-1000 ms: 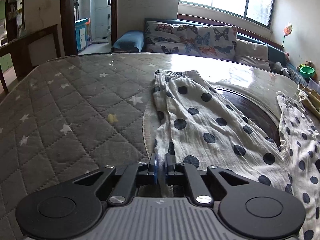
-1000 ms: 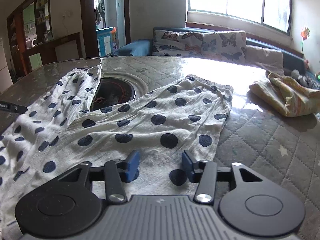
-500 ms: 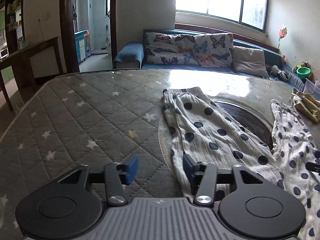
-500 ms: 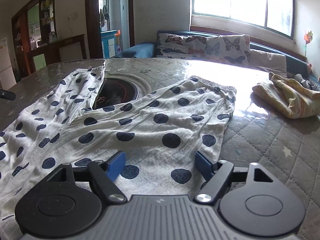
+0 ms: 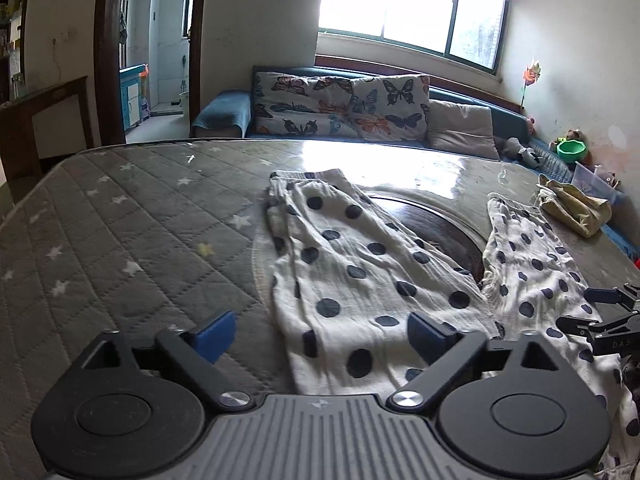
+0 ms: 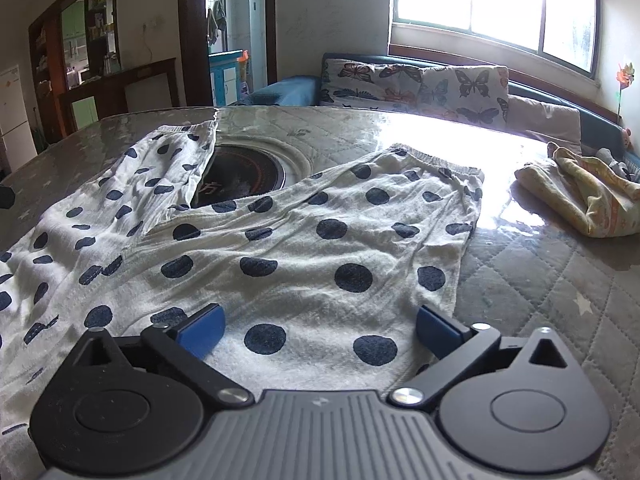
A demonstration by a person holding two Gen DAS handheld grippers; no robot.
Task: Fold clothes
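White trousers with dark polka dots [image 5: 360, 276] lie flat on the grey quilted table, legs spread apart in a V. My left gripper [image 5: 320, 334] is open, hovering above the near part of the left leg. My right gripper [image 6: 320, 330] is open, hovering over the right leg [image 6: 304, 264] near its outer edge. The right gripper's black tips also show in the left wrist view [image 5: 600, 316] at the right edge. Neither gripper holds cloth.
A dark round hotplate [image 6: 240, 176] shows between the two legs. A crumpled yellow garment [image 6: 580, 196] lies at the table's right. A sofa with butterfly cushions [image 5: 344, 108] stands behind the quilted star-pattern table [image 5: 120, 240].
My left gripper let go of the trouser edge, opened wide and pulled back and up. My right gripper opened wider and rose slightly. The trousers stay flat.
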